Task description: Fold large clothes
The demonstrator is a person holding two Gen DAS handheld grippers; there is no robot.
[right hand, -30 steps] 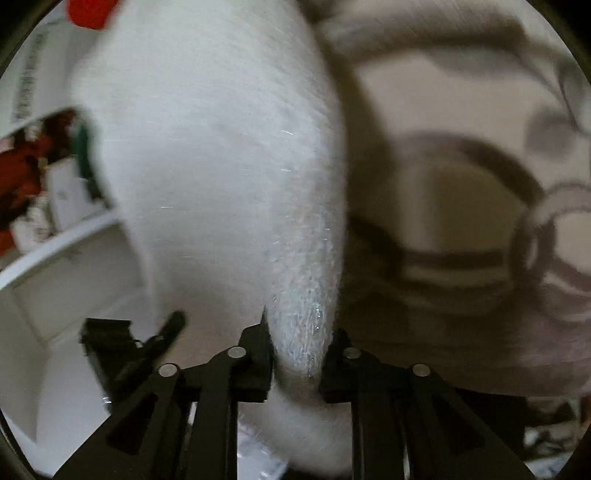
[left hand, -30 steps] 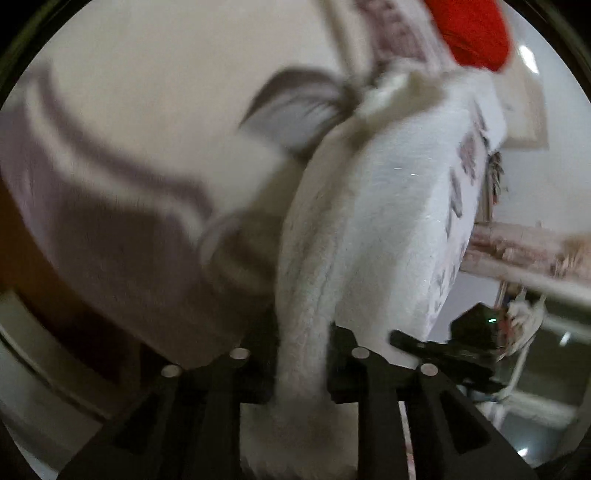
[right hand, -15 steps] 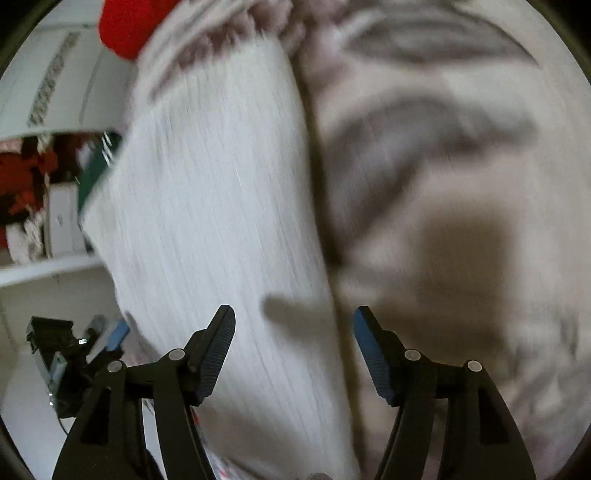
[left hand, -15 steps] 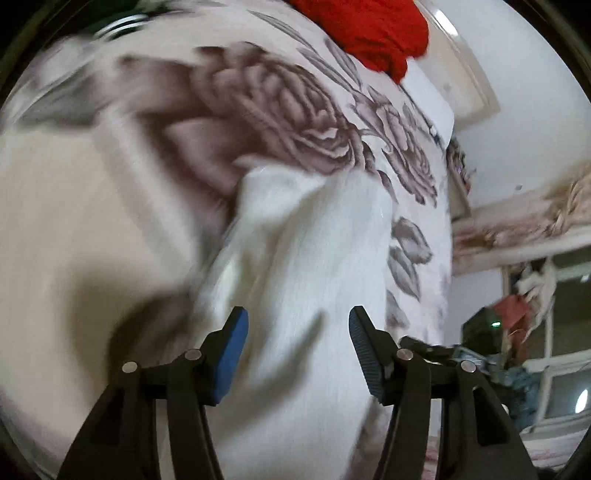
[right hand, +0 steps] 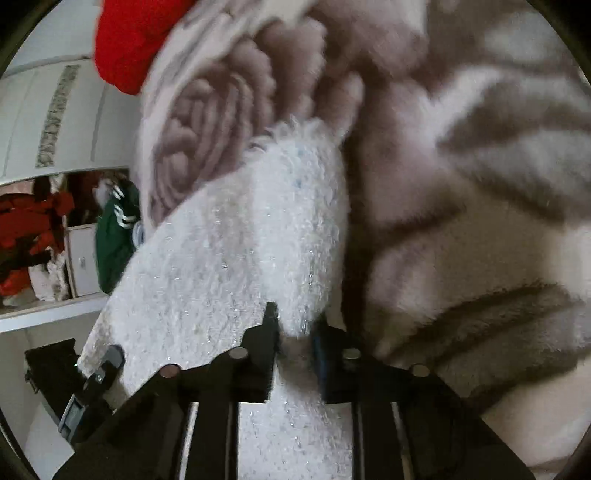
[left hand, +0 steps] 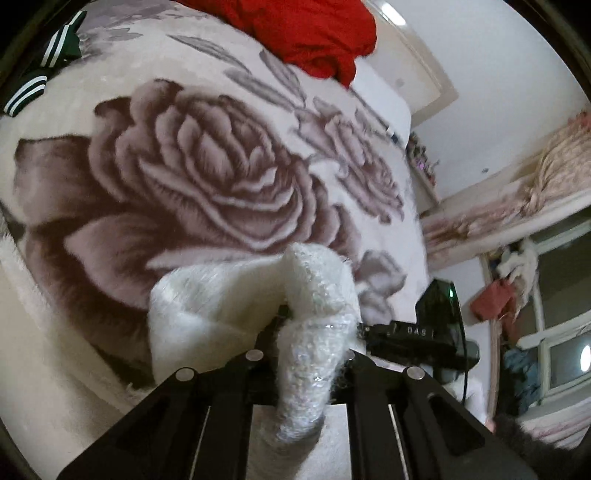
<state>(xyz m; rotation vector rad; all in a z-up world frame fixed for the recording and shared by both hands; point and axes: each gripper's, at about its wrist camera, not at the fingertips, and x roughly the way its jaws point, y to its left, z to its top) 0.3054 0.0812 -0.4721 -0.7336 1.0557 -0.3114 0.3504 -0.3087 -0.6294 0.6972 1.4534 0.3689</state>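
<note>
Left gripper (left hand: 310,347): you've just clamped the white sweater (left hand: 221,306).
Right gripper (right hand: 295,332): likewise just clamped on its edge.
Progress: early; sweater bunched, folds remain ahead.

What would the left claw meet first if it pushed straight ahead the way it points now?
Probably the white fuzzy garment it is already shut on, bunched just ahead of the left claw; beyond that, the rose-patterned blanket. Depth is hard to judge.

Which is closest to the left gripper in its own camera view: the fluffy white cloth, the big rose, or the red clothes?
1. Fluffy white cloth, pinched in the left gripper.
2. Big rose, on the blanket just beyond.
3. Red clothes, at the far top edge.
</note>
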